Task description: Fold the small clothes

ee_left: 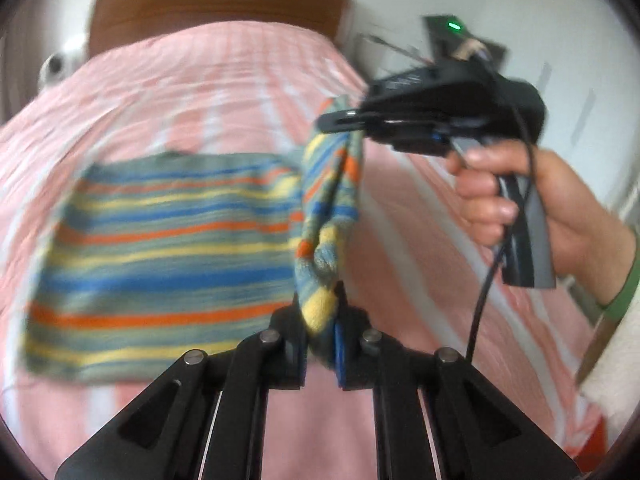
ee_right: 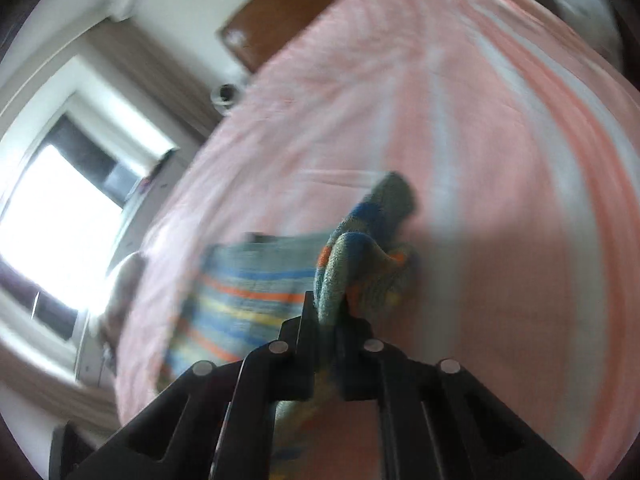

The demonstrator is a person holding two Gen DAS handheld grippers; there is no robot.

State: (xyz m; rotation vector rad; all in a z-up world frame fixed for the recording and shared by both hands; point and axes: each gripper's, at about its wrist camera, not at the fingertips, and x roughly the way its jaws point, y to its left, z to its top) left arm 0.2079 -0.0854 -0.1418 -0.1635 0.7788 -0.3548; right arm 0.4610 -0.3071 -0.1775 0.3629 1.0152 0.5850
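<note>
Left gripper [ee_left: 322, 320] clamped on striped cloth [ee_left: 160, 256] at its bunched near edge; right gripper [ee_left: 340, 118] pinching the far corner, lifted. Rest spread flat on pink bedsheet [ee_left: 224, 92], bare sheet all round.

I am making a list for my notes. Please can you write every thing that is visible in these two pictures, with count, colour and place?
striped cloth: one, grey with blue, orange and yellow stripes, lying on the bed, one edge lifted by both grippers
bed cover: one, pink with white stripes, under the cloth
headboard: one, brown wood, at the far end of the bed
window: one, bright, at the left of the right wrist view
black device with green light: one, on the wall beyond the bed
left gripper: one, black, shut on the cloth
right gripper: one, black, shut on the cloth
hand: one, holding the right gripper's handle, green wristband
</note>
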